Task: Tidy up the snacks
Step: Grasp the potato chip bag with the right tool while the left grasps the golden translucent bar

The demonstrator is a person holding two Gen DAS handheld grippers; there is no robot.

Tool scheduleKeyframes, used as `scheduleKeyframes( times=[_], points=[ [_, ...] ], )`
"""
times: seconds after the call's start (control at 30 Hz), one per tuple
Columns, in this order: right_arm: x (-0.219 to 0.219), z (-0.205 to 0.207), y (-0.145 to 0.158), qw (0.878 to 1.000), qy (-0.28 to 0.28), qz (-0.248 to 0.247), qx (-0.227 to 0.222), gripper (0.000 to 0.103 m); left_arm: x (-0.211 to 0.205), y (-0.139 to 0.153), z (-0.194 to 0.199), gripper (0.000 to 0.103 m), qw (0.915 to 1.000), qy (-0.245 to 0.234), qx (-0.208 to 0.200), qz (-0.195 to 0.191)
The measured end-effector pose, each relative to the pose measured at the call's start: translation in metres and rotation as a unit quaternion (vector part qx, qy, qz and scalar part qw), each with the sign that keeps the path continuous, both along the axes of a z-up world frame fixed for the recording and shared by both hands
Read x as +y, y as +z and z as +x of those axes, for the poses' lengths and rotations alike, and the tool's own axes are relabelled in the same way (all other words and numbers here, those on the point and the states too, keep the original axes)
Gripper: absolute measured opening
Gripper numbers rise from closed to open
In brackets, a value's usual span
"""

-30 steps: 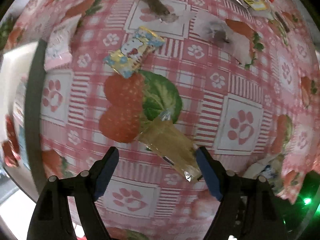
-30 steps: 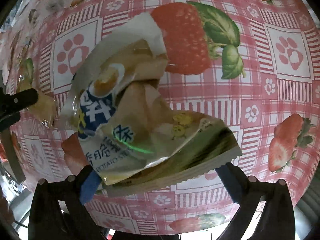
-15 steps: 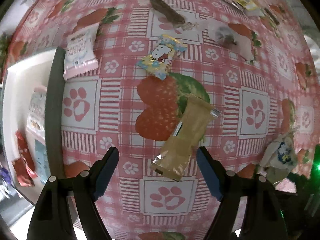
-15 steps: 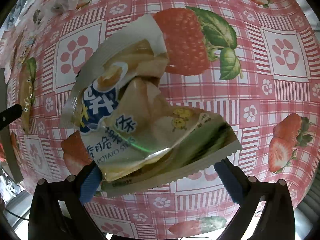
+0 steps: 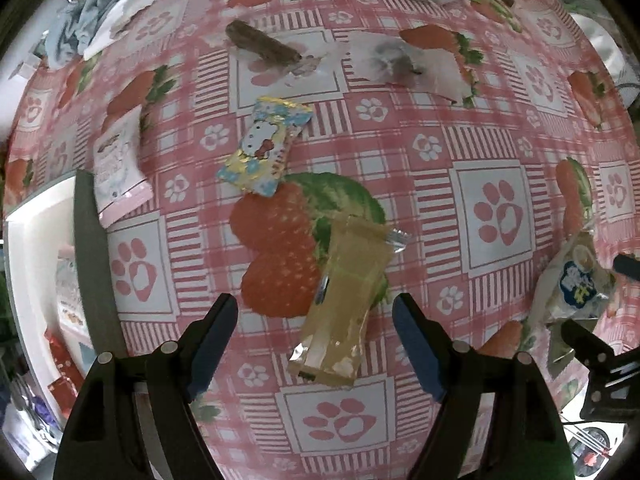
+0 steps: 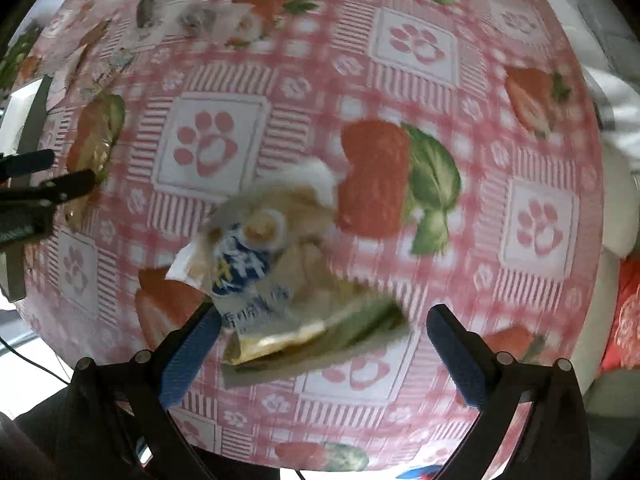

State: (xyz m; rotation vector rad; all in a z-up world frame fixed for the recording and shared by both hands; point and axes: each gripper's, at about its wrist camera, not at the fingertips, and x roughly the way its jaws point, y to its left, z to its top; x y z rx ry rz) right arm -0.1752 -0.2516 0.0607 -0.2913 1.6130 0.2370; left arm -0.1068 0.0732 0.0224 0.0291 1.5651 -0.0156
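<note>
1. Two sets of black fingers with blue pads pointed straight down over a desk [image 5: 500, 136] covered in a pink checked cloth printed with strawberries and paw marks.
2. Left gripper [image 5: 314, 344] had its fingers spread wide and released, gripping nothing; a long, translucent tan snack wrapper [image 5: 346, 300] lay flat on the cloth in the gap between them, nearer the right pad than the left, touching neither.
3. That straddling pose looked like a line-up for a pinch across the wrapper's narrow width.
4. Beyond the left fingers' tips lay a small blue and yellow cartoon-cat packet [image 5: 266, 146], and farther off a brown stick-shaped snack [image 5: 262, 42].
5. Off to the left of those fingers sat a white tray with a grey rim [image 5: 90, 256], already holding some packets, so it was probably the sorting spot; a pale pink sachet [image 5: 118, 168] rested against its rim.
6. Right gripper [image 6: 320, 352] also stood parted, pads clear of everything.
7. A crumpled cream and blue potato-stick bag [image 6: 280, 276] lay between and just ahead of the right fingers, its lower edge closest to the left pad; motion blur hid finer detail.
8. Both snacks sat loose on the desk, not yet in the tray.
</note>
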Motion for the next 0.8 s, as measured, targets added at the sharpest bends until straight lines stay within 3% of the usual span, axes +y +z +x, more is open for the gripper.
scheduleKeyframes(
  times=[0.27,0.47,0.53,0.8],
  points=[
    [0.041,0.008,-0.027,0.997,0.072,-0.01,0.04,0.103,-0.007,-0.025,0.009,0.086,0.9998,-0.014,0.009,-0.005],
    [0.044,0.014,-0.036,0.997,0.055,-0.001,0.049,0.103,-0.002,-0.033,0.009,0.09,0.9998,-0.015,0.005,-0.012],
    [0.044,0.014,-0.035,0.998,0.055,0.001,0.044,0.103,0.001,-0.036,0.005,0.103,0.9996,-0.018,0.006,-0.018],
    [0.035,0.01,-0.031,0.998,0.051,0.01,0.026,0.103,0.002,-0.047,0.002,0.103,0.9994,-0.018,0.025,-0.012]
  ],
)
